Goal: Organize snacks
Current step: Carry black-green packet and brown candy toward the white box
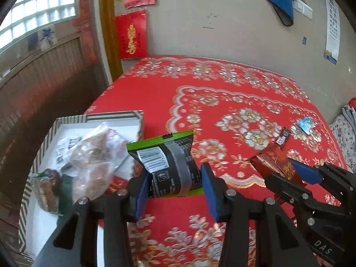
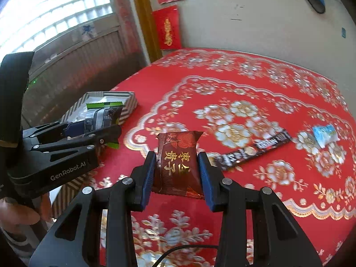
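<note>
The left gripper [image 1: 174, 187] is clamped on a black-and-green pack [image 1: 166, 164], its blue pads pressing the pack's two sides. The pack stands upright between the fingers, barcode toward the camera, green seams at top and bottom. It hangs above the counter [image 1: 222, 77], just right of the box [image 1: 44, 142], over the box's near right corner. From the right wrist view the same pack [image 2: 102, 115] shows in front of the box [image 2: 131, 104], held in the left gripper [image 2: 93, 129].

The right gripper [image 2: 175, 173] is closed on a dark red pack [image 2: 178, 162] with gold characters, pinched at its sides and raised off the red flowered cloth. In the left wrist view this gripper [image 1: 296, 173] sits to the right of the left one, near it but apart, with the red pack [image 1: 276, 160] sticking out ahead of its fingers.

The box is striped outside and white inside, and stands at the counter's left edge. It holds several snacks: a clear bag with pale brownish pieces [image 1: 95, 155], a brown wrapped cake [image 1: 47, 187] at the near end, and small wrappers with black print [image 1: 66, 146].

On the cloth to the right lie a long black bar [image 2: 255, 151] and, beyond it, a small blue-and-white packet [image 2: 324, 134], well apart from both grippers.

A hand [image 2: 20, 213] grips the left gripper's handle.
</note>
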`<state>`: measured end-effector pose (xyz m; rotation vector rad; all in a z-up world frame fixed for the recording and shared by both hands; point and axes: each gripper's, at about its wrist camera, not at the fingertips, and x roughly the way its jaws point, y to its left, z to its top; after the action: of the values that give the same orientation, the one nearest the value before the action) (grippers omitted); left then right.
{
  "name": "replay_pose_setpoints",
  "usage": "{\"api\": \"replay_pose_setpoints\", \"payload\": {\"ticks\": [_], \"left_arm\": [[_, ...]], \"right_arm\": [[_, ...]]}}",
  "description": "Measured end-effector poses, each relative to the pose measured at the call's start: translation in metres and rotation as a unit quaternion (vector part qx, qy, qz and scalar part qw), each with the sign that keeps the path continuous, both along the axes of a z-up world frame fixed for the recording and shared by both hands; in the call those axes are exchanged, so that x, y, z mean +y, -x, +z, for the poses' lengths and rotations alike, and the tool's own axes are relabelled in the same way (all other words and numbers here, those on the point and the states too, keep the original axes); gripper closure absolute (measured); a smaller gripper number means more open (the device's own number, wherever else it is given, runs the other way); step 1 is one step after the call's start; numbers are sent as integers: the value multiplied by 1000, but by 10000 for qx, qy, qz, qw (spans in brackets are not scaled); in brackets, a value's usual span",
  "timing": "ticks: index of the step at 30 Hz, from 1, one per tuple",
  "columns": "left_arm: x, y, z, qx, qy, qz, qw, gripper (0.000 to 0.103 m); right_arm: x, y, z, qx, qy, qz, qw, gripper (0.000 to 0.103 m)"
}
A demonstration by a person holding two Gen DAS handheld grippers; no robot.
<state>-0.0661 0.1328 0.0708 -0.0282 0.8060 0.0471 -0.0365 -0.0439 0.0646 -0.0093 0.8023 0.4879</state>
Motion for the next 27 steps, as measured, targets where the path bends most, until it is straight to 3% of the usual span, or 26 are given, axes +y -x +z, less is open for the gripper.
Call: {"api": "replay_pose_setpoints", "payload": {"ticks": [11, 20, 27], "left_arm": [[61, 22, 0, -34, -84, 527, 9986, 56], [132, 45, -9, 85, -87, 1209, 9926, 56], [154, 51, -20, 197, -33, 1328, 9909, 56]], "right_arm": [[61, 3, 8, -86, 24, 599, 9982, 66], [124, 5, 11, -115, 120, 1194, 9927, 65], [165, -6, 10, -36, 98, 1480, 9889, 66]]}}
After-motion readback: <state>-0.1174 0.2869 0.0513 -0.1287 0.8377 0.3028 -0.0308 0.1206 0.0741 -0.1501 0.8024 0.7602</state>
